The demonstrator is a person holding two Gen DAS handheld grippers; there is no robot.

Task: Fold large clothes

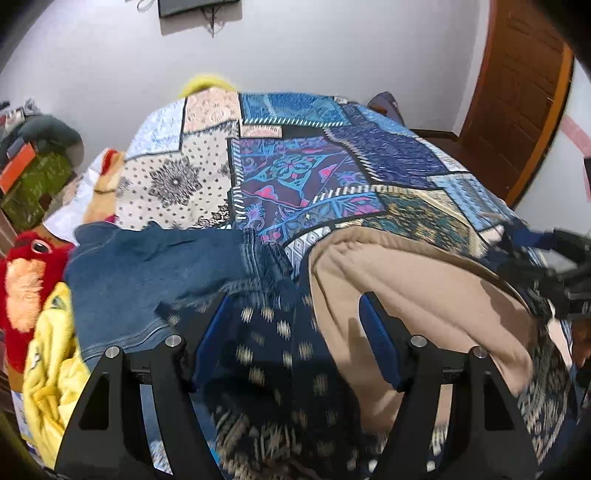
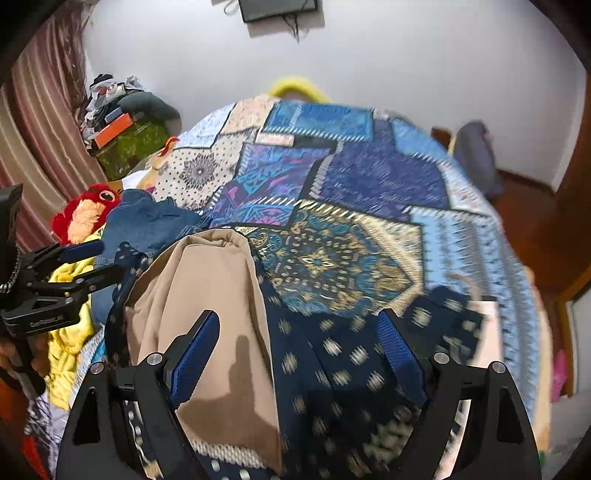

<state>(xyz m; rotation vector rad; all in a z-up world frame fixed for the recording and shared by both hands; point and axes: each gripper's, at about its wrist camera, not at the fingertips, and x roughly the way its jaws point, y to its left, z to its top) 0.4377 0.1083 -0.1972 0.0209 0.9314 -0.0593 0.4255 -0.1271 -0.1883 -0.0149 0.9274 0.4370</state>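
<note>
- One navy patterned garment (image 1: 280, 354) with a tan lining (image 1: 424, 295), lying on the near part of the bed, lining side up over much of it; navy cloth blurred in both views.
- Same garment in the right wrist view: navy part (image 2: 343, 369), tan lining (image 2: 207, 295) folded over to its left.
- Two grippers, one per hand.
- Left gripper (image 1: 295, 343): jaws wide apart, blue pads on either side of the navy cloth, not pinching it; nothing held.
- Right gripper (image 2: 299, 358): jaws wide apart, over the seam between the lining and the navy cloth; pads clear of the fabric, nothing held.
- Left gripper also seen from the right wrist view (image 2: 88, 266) at far left, fingers spread, near the garment's left edge.
- Right gripper seen from the left wrist view at far right edge (image 1: 565, 273), dark and partly cut off; its opening cannot be told from there.
- One patchwork bedspread (image 1: 295, 166), blue, purple and cream panels, covers the bed under the garment.
- One denim piece (image 1: 147, 280) left of the garment, touching its edge.
- One yellow cloth (image 1: 55, 362) at near left, beside the denim.
- One red plush toy (image 1: 26, 280) with orange patch, left of the denim.
- One wooden door (image 1: 524, 96) at right.
- One dark wall-mounted screen (image 2: 277, 9) on the white wall, top of frame.
- One striped curtain (image 2: 37, 129) at left in the right wrist view.
- One clutter pile with an orange box (image 2: 114, 129) beside the curtain.
</note>
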